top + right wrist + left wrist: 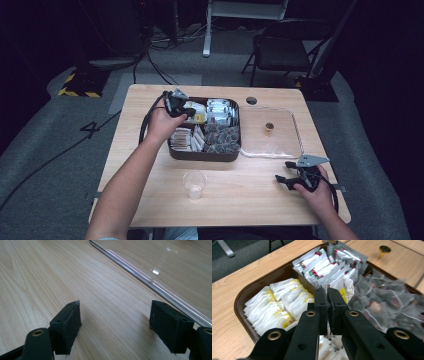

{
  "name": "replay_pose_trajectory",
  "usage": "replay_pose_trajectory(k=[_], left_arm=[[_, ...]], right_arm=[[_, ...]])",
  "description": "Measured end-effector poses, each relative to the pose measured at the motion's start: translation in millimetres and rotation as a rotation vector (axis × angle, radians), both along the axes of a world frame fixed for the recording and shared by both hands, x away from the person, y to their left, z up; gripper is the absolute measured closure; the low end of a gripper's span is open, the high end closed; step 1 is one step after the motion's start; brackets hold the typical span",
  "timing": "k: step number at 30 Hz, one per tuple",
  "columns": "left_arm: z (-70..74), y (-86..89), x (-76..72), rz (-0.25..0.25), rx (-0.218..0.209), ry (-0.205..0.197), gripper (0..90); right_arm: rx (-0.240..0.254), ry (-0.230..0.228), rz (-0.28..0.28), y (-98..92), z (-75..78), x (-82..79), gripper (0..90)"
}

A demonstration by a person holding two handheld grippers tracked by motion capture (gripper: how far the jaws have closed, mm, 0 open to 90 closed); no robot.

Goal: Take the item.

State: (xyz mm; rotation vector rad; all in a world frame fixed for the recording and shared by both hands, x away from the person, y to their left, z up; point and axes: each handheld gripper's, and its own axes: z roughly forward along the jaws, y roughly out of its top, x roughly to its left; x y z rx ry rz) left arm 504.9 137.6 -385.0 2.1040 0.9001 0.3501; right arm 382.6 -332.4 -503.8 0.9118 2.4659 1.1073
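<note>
Two hand-held grippers, one cup, one tray

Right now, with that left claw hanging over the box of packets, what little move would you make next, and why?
Probably open the left gripper slightly. Its fingers are pressed together with nothing seen between them, poised over the yellow-and-white sachets in the brown tray; they must part before lowering around a packet. The right gripper rests open on the table.

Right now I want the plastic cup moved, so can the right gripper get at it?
Probably yes. The right gripper rests open on the table, and only bare wood lies between it and the plastic cup.
</note>
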Motion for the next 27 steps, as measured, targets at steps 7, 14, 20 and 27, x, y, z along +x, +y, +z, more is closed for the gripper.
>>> replay_pose_trajectory(k=[7, 14, 20, 27], left_arm=[[15.0, -2.6, -29.9, -0.032, -0.017, -0.039, 86.6], [29.2, -4.3, -65.0, -0.049, -0.044, -0.065, 86.6], [41.1, -2.7, -94.6, -0.062, -0.053, -0.089, 86.6], [44.7, 2.4, -127.1, -0.07, -0.07, -0.101, 86.6]], right_arm=[[0.0, 0.0, 0.0, 0.0, 0.0, 0.0, 25.5], [0.0, 0.0, 0.0, 0.0, 0.0, 0.0, 25.5], [0.0, 0.0, 0.0, 0.0, 0.0, 0.0, 25.5], [0.0, 0.0, 0.0, 0.0, 0.0, 0.0, 25.5]])
